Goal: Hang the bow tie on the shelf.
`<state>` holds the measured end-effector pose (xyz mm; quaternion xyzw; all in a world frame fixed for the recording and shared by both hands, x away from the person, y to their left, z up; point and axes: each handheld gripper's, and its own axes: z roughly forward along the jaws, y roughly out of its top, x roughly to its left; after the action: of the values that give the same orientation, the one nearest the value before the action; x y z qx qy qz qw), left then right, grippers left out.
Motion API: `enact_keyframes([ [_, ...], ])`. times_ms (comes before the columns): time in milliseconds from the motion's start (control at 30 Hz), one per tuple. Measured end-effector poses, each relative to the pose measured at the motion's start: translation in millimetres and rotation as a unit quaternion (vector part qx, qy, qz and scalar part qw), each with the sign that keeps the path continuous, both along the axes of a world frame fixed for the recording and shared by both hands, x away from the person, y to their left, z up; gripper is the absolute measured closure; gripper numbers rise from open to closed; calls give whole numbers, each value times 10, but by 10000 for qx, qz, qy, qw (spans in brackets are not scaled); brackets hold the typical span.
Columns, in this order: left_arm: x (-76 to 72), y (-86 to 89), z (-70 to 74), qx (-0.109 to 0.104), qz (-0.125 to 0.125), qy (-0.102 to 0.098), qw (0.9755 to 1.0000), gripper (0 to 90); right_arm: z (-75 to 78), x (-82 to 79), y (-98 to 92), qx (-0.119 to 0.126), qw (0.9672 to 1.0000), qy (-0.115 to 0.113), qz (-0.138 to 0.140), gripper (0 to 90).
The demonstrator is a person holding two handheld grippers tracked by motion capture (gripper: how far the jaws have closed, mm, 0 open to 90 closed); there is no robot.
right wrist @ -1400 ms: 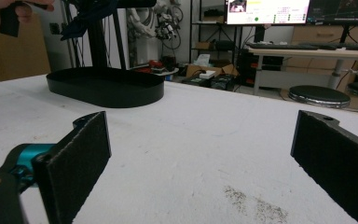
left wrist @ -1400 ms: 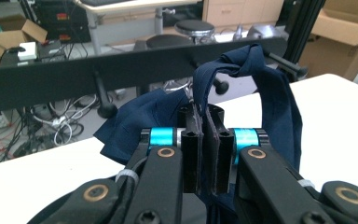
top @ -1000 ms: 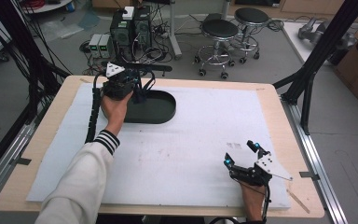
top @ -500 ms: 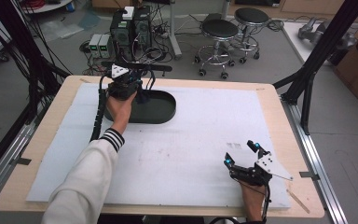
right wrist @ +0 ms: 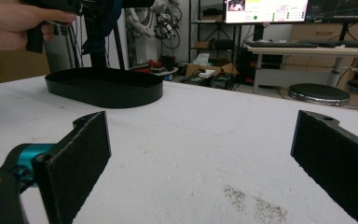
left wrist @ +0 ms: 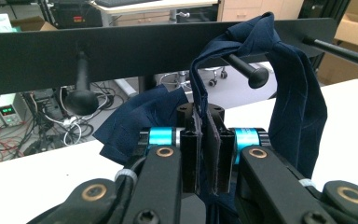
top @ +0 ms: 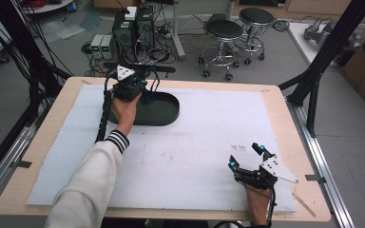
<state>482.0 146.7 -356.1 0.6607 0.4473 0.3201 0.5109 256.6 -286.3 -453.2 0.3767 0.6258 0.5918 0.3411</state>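
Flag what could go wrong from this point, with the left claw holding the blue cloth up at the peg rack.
1. The navy cloth is draped over one black peg while the left claw is shut on it; pulling away could drag it off or snag it.
2. Its loose end hangs bunched beside the claw and might slip toward the black tray below.
3. The right claw sits open, far across the table, too distant to help.

Wooden table [top: 71,95] carries a white sheet [top: 209,128] covering most of its top, bare wood showing along the edges. A black oval tray [top: 164,110] sits on the sheet at far left. Faint dark specks [right wrist: 254,200] mark the sheet near the right side.
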Motion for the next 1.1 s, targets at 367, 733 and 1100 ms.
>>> enact_keyframes([
  [367,-13,-24,4,158,1,-99,9998,740,-1,0,-1,-17,10000,-15,1,37],
  [733,3,0,-36,344,-167,192,9991,365,-2,-2,-3,17,10000,10,13,37],
  [1100,-244,85,55,471,-689,41,9965,222,-3,-8,-5,14,10000,-26,17,37],
])
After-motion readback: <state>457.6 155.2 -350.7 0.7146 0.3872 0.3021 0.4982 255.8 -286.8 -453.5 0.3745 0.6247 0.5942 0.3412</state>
